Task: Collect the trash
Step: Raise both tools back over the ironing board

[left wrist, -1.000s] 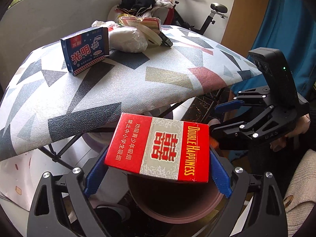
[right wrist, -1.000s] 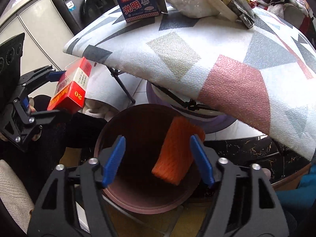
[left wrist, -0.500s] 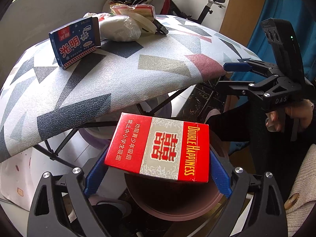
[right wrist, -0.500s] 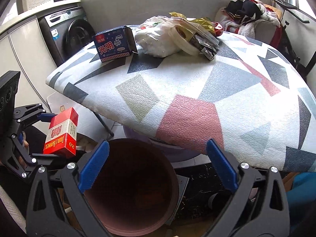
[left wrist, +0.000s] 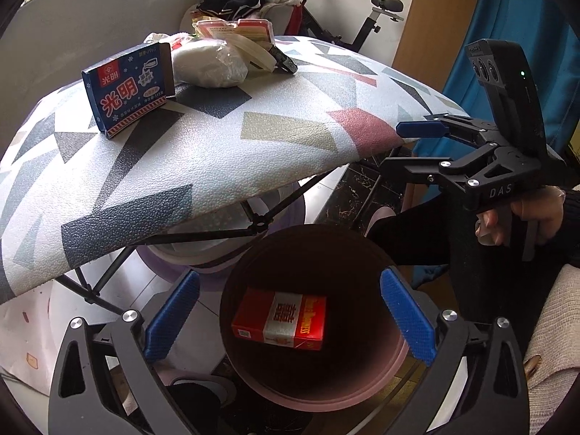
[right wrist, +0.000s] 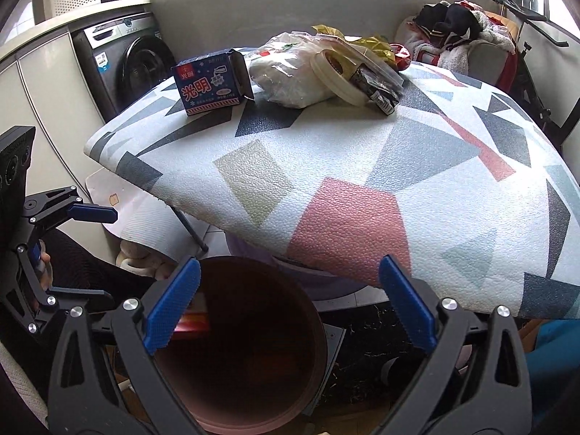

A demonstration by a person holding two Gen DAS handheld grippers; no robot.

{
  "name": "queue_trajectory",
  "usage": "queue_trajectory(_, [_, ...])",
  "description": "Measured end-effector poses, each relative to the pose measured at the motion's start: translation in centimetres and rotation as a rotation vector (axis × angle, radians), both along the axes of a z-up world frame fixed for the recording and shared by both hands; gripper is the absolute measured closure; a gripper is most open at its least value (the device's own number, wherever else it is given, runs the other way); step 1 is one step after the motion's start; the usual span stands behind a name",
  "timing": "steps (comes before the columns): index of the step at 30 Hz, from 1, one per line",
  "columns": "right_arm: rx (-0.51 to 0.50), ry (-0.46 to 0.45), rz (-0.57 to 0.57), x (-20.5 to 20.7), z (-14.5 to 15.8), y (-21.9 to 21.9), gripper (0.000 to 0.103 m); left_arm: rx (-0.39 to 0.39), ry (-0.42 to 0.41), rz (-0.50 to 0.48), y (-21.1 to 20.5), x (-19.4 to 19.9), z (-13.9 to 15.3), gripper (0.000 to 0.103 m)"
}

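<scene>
Now red carton [left wrist: 279, 319] flat in bin [left wrist: 393, 369], lengthwise left-right

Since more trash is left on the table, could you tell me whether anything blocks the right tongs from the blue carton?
Nothing visible does. The right tongs stand open and empty over the bin, and only bare tabletop lies before the blue carton.

Cigarette pack [left wrist: 279, 318] inside bin [left wrist: 232, 311]; bin below table [left wrist: 217, 152] edge; milk carton [left wrist: 128, 88] left of bag [left wrist: 210, 65] on table
</scene>
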State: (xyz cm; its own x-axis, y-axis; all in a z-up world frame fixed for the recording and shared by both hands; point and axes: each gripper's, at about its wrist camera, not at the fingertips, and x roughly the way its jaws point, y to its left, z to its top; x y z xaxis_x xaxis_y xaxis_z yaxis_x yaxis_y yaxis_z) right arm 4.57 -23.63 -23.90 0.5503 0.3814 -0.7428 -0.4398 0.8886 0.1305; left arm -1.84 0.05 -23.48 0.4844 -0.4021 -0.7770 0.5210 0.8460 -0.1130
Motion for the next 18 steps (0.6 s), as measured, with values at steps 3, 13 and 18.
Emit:
queue_trajectory(3, [-0.002,0.002,-0.002,0.0,-0.1,0.0,0.006,0.005,-0.011,0.042,0.5,0.3,0.1,0.005])
queue_trajectory(13, [-0.017,0.012,-0.009,0.3,-0.3,0.1,0.006,0.045,-0.043,0.165,1.9,1.2,0.3,0.005])
queue_trajectory(18, [-0.039,0.005,-0.023,0.4,-0.1,0.3,0.006,0.015,-0.081,0.211,3.1,1.4,1.3,0.005])
